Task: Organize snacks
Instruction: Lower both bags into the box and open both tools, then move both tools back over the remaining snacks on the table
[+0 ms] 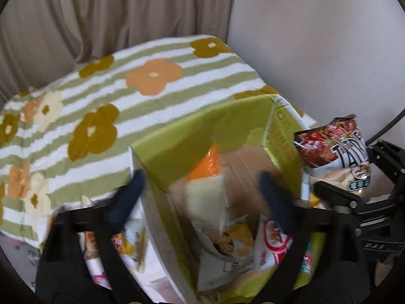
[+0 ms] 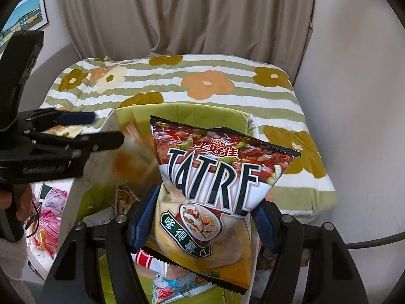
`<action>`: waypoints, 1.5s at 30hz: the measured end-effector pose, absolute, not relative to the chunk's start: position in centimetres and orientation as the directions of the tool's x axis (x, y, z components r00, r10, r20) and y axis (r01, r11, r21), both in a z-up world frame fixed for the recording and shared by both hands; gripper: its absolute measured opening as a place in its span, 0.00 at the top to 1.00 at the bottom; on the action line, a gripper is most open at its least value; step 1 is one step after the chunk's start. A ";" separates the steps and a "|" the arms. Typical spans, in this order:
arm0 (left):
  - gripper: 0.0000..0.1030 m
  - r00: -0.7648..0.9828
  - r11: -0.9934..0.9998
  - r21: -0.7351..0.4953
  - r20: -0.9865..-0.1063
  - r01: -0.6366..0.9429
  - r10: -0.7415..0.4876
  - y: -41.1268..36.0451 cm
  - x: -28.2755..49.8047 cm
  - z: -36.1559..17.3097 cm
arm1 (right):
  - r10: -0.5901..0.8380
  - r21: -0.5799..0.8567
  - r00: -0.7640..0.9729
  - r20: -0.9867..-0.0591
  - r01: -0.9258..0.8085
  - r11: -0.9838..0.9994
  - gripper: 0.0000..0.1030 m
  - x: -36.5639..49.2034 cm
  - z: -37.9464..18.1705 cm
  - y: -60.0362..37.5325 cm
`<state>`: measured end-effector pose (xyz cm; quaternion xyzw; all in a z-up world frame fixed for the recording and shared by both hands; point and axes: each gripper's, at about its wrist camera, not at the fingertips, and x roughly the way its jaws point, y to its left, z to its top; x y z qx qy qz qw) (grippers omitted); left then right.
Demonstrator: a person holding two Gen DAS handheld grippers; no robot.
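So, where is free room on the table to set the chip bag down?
Free: the floral cloth between the green box and the curtain, and to the box's right. Crowded: inside the box and its near-left side with the pink packets. The right hand-held gripper holds the chip bag.

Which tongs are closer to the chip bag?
Right. The right tongs are clamped on the chip bag; the left tongs are open over the green box beside it.

Beige curtain (image 2: 187, 12), pale wall (image 2: 354, 88), framed picture (image 2: 25, 12)
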<state>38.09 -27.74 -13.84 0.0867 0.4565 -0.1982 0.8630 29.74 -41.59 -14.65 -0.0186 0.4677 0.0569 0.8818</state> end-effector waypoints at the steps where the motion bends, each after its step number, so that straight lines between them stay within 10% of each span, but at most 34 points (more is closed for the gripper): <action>1: 0.01 0.527 0.908 -0.011 -0.811 0.419 -0.252 -27.7 38.0 -13.6 | 0.081 0.022 0.556 -0.827 -0.112 0.993 0.37 29.8 -14.6 -41.6; 22: 0.01 0.543 0.903 -0.005 -0.797 0.429 -0.263 -25.2 35.7 -12.7 | 0.083 0.037 0.484 -0.871 -0.105 0.994 0.37 33.0 -16.4 -40.6; 28: 0.01 0.548 0.907 -0.005 -0.795 0.421 -0.259 -24.9 35.2 -12.5 | 0.082 0.022 0.504 -0.860 -0.124 0.992 0.01 32.6 -16.6 -40.4; 45: 0.01 0.562 0.945 -0.064 -0.791 0.320 -0.243 -21.7 31.6 -11.2 | 0.107 0.003 0.584 -0.805 -0.176 0.984 0.01 27.6 -13.1 -40.5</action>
